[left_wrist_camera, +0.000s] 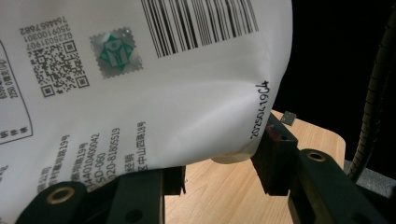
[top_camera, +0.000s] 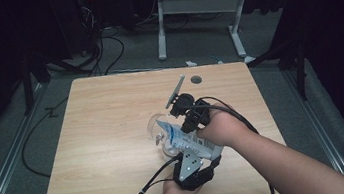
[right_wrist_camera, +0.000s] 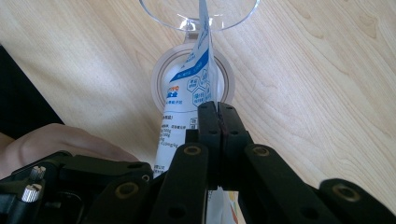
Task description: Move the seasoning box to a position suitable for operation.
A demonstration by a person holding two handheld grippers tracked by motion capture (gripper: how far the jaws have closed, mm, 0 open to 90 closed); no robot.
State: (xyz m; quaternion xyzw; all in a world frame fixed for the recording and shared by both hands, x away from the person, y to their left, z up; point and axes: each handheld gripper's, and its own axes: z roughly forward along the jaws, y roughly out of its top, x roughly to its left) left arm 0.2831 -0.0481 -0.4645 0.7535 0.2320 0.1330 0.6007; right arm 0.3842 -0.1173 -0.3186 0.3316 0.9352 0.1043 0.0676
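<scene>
A white pouch (top_camera: pixel 185 136) printed with blue panels, barcode and QR code lay tilted over a clear glass (top_camera: pixel 156 127) mid-table. Both the left gripper (top_camera: pixel 193 162) and right gripper (top_camera: pixel 184 113) clamped it.

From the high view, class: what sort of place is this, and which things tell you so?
Probably a lab or test room set up for recording. A bare wooden table stands on grey carpet, loose cables lie on the floor behind it, and a height-adjustable desk frame stands beyond, with dark surroundings at both sides.
</scene>
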